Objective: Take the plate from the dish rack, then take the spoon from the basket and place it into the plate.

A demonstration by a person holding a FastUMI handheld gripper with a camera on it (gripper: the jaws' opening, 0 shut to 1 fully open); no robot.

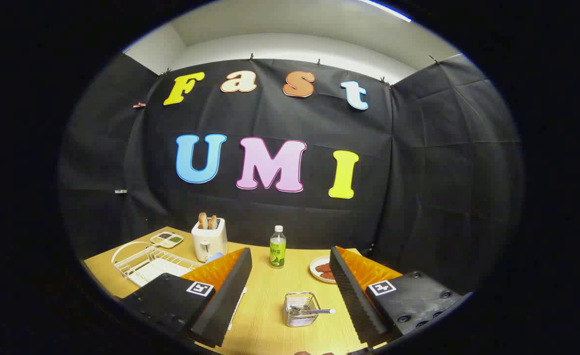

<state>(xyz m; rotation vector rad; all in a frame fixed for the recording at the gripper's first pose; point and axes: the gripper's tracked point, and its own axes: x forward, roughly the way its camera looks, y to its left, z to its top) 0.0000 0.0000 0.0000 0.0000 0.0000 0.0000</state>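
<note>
Gripper (290, 291) held above the bench (265, 305), fingers (223, 296) spread wide, grasping nothing; wire basket (301, 309) sits on the bench between them, spoon (314, 311) lying in it, handle over the rim; white dish rack (144, 261) beyond the left finger, its contents partly hidden; plate (319, 268) of food beside the right finger; toaster (209, 239) and bottle (277, 248) stand further back

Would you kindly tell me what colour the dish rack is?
The dish rack is white wire, seen in the gripper view, beyond the open gripper jaws.
</note>
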